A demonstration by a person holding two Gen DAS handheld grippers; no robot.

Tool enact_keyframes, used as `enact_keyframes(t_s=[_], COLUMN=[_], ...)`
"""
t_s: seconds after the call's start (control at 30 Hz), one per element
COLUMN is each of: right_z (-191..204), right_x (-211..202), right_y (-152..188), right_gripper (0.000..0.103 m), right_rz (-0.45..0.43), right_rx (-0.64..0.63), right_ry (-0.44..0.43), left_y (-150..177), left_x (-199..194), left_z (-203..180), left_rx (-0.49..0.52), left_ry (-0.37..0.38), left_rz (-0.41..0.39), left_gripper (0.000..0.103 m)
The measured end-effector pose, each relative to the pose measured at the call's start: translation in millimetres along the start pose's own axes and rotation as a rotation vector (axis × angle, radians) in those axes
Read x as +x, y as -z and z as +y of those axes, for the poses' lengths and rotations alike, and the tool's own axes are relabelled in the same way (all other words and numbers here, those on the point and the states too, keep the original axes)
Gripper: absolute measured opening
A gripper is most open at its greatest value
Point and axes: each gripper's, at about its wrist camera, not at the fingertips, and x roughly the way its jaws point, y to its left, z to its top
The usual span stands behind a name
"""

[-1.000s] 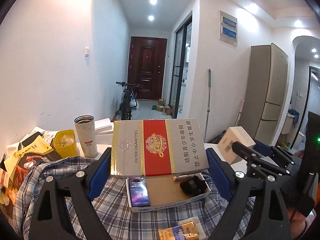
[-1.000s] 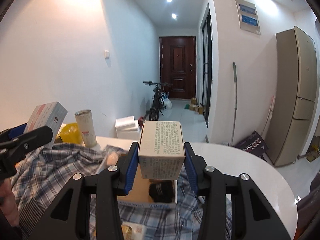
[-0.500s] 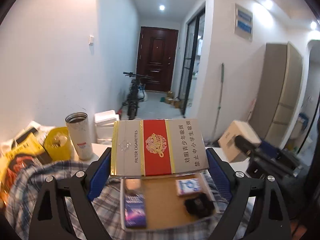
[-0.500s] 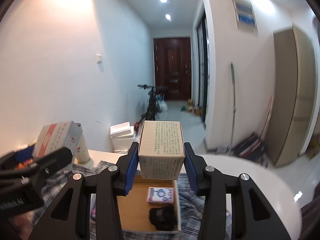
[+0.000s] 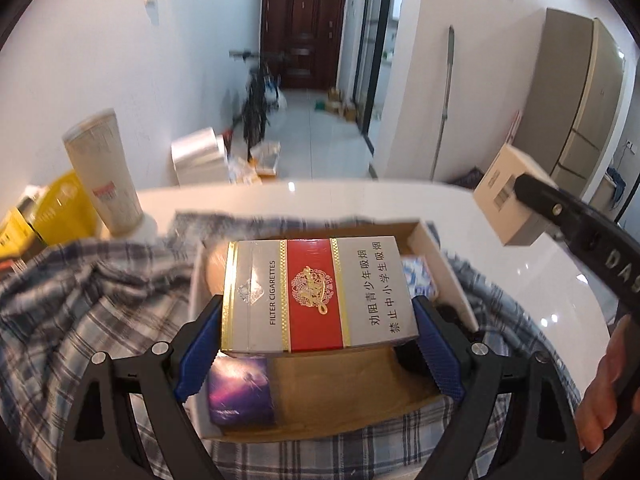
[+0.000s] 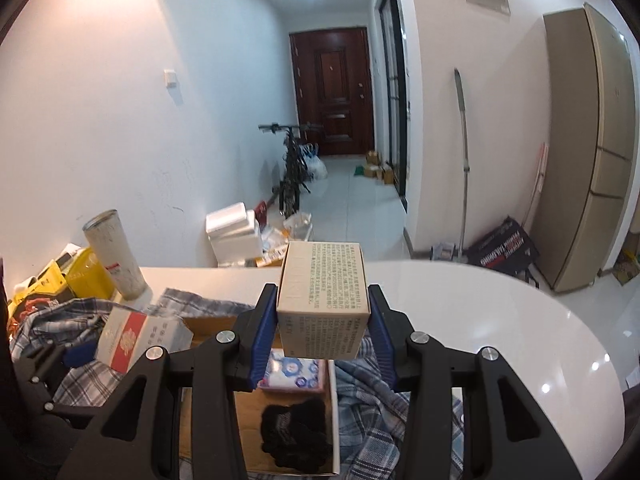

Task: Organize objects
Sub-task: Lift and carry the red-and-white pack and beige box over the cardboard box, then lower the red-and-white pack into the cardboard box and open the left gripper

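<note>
My left gripper [image 5: 318, 340] is shut on a silver and red cigarette carton [image 5: 316, 292], held flat just above an open cardboard box [image 5: 436, 256]. In the right wrist view the same carton [image 6: 136, 334] hangs at the left over that box [image 6: 334, 420]. My right gripper [image 6: 322, 332] is shut on a small beige printed box [image 6: 322, 300] above the cardboard box's far end. Inside lie a purple pack [image 5: 240, 390], a blue-patterned pack [image 6: 294, 372] and a black bundle [image 6: 296, 436]. The beige box [image 5: 508, 196] also shows at the right of the left wrist view.
The cardboard box rests on a plaid cloth [image 5: 92, 296] over a white round table [image 6: 500, 320]. A tall cup [image 6: 116, 254] and yellow packets [image 6: 80, 276] stand at the table's left. A hand [image 5: 604, 396] grips the right tool.
Both grippers have come forward and down over the cardboard box, each keeping its hold. The cameras now tilt more towards the table, and the box's contents fill more of each view.
</note>
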Motion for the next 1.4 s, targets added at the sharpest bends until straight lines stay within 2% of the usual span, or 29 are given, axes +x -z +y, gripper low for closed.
enact_keyframes(t_s=[0.2,0.4,0.77,0.93,1.13,1.4], right_z=[-8,-4,-7,-6,-6,-9], right_x=[17,33,34,34,35,32], right_y=[11,20,20,19,19,17], right_gripper=[0.043,0.043,0.043,0.043,0.043,0.043], right_rz=[0.062,0.123,0.129,0.129,0.126,0.114], right_rx=[-0.005,-0.015,-0.006,-0.01,-0.01,-0.008], right_ry=[0.01,-0.013,-0.011,-0.01,-0.007,-0.002], left_y=[18,31,48,48,45,31], left_x=[32,45,70,64,46,29], left_z=[2,-8,-15,-21,-24,-12], left_rx=[-0.055,-0.026,-0.051,-0.022,-0.009,-0.058], left_ry=[0.046,0.042,0.086,0.056,0.05,0.068], left_rz=[0.133,0.172,0.304,0.267,0.182,0.111], left_gripper=[0.091,0.092,0.092,0.092,0.092,0.092])
